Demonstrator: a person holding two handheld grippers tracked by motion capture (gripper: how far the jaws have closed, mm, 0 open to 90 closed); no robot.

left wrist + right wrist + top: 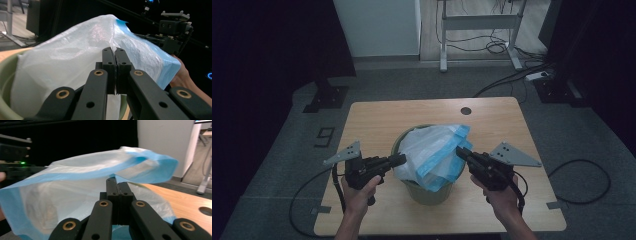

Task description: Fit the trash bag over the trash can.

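Note:
A white plastic bag [432,150] with a blue rim sits in a pale green bin [427,192] in the middle of the wooden table [377,115]. My left gripper [401,160] meets the bag's left side level with the bin's rim. In the left gripper view the jaws [115,53] are shut, pinching the white film [75,50]. My right gripper [460,151] is at the bag's right side. Its jaws [117,182] are shut on the bag [75,195] just under the blue rim. The bag's mouth is lifted between the two grippers.
A round cable hole [466,111] lies near the table's far edge. Behind the table stand a white desk frame [479,22] and a black stand base [326,97]. Cables [582,182] run over the grey floor on both sides.

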